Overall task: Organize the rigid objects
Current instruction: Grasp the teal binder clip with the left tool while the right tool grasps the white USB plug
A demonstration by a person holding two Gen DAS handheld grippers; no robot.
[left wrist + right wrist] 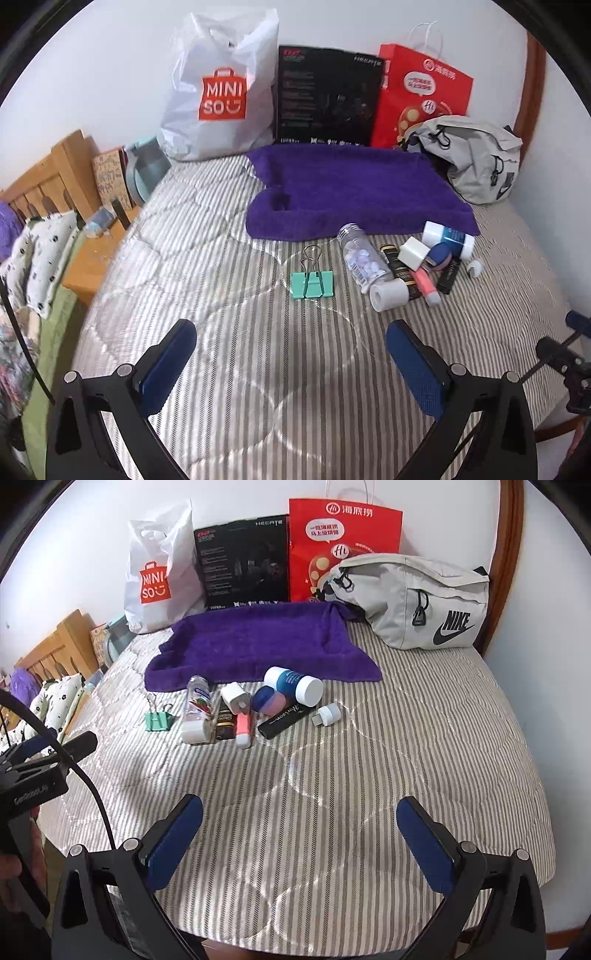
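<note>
I've sorted nothing yet — left gripper [290,356] and right gripper [299,830] both gape empty, clutter [255,709] heaped on the bed [369,775].

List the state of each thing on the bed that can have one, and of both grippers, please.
left gripper: open, empty.
right gripper: open, empty.
binder clip: lying flat, apart from the pile.
clear bottle: on its side, cap on.
white and blue jar: on its side, closed.
purple towel: spread flat.
grey Nike bag: lying down, its left end open.
</note>
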